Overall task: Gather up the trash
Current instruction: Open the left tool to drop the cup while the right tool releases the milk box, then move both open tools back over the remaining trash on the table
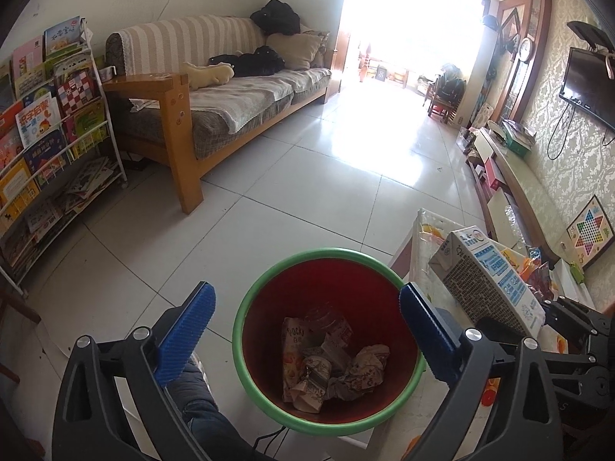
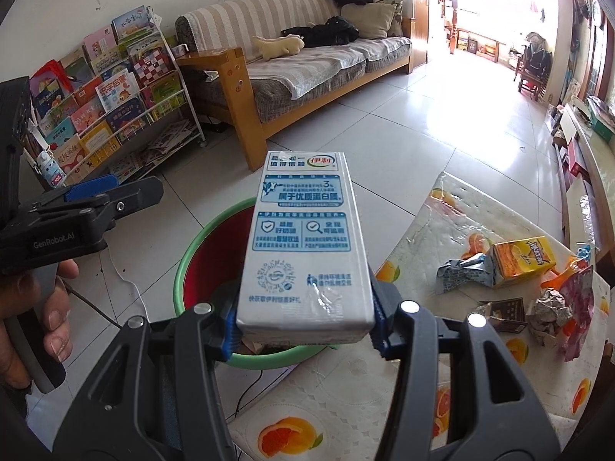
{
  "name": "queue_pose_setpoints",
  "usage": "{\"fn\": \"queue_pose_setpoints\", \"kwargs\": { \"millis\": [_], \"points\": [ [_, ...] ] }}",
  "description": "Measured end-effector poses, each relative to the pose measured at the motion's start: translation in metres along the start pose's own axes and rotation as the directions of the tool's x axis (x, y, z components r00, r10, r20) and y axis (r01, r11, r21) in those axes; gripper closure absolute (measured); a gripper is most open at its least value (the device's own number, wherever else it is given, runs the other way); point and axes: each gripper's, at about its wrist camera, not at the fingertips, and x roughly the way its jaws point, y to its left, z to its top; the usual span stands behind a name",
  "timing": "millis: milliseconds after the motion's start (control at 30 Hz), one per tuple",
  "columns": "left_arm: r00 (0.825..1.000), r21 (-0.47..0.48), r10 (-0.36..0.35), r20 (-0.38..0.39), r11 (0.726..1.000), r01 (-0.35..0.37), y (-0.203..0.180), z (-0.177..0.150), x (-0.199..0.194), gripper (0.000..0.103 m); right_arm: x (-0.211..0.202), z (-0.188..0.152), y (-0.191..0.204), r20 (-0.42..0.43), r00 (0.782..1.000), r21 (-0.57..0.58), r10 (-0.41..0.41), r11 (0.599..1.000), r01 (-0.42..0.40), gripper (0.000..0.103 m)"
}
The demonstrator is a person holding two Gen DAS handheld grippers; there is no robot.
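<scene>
- The right hand-held gripper [image 2: 303, 332] sits nearest the lens, its blue pads clamped on the two long sides of a white-and-blue milk carton [image 2: 307, 246], gripped near its base so that most of the carton juts forward past the jaws.
- The carton hangs over the near rim of the bin [image 2: 200, 238], a red bucket with a green lip standing on the floor just off the tabletop's left edge; held like this, a release would likely drop it straight in.
- The left hand-held gripper [image 1: 303, 330] is spread wide with nothing between its pads, framing the bin's mouth from above; its jaws look empty because, as I judge it, its load is already in the bin.
- Inside the bin lie a snack packet [image 1: 294, 349] and crumpled paper [image 1: 363, 368], so the collecting is partly done.
- A person's hand [image 2: 34, 307] grips the handle of the left tool, seen at the left edge of the right view.
- More rubbish waits toward the right edge of the tabletop [image 2: 423, 230]: a yellow drink box [image 2: 524, 259], a crushed grey carton [image 2: 461, 272], a paper ball [image 2: 549, 315] and a pink wrapper [image 2: 578, 307], lying close together.
- The bin stands beside the tabletop's edge, which keeps each carry short.
</scene>
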Motion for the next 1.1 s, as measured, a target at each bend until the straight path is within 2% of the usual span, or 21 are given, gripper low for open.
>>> {"fn": "queue_pose_setpoints", "kwargs": {
  "millis": [300,333,367,433,600,900,1100],
  "points": [
    [1.000,-0.058,0.015,0.004,0.998,-0.014,0.024,-0.008,0.000,0.008,0.031,0.004,0.026,-0.068,0.997,-0.063,0.037,0.997,-0.041,0.052],
    [1.000,-0.064,0.017,0.003,0.998,-0.017,0.027,-0.009,0.001,0.008,0.032,0.004,0.028,-0.069,0.997,-0.067,0.031,0.997,-0.036,0.047],
    [1.000,-0.070,0.020,0.003,0.997,-0.019,0.030,-0.009,0.000,0.008,0.032,0.004,0.029,-0.066,0.998,-0.070,0.023,0.997,-0.028,0.035],
    [1.000,-0.077,0.026,0.005,0.997,-0.025,0.034,-0.009,0.000,0.008,0.030,0.003,0.030,-0.054,0.999,-0.071,0.008,0.997,-0.012,0.025],
    [1.000,-0.085,0.023,0.004,0.996,-0.023,0.035,-0.008,0.000,0.008,0.025,0.002,0.028,-0.051,0.999,-0.065,0.005,0.998,-0.008,0.025],
    [1.000,-0.026,-0.023,0.018,0.999,0.024,-0.003,-0.003,-0.009,0.008,-0.008,-0.003,0.006,-0.004,1.000,-0.029,-0.021,0.999,0.021,0.020],
    [0.997,0.057,-0.081,0.008,0.995,0.080,-0.050,-0.005,-0.018,0.008,-0.044,-0.024,-0.031,0.027,0.997,0.042,-0.074,0.996,0.073,0.015]
  ]
}}
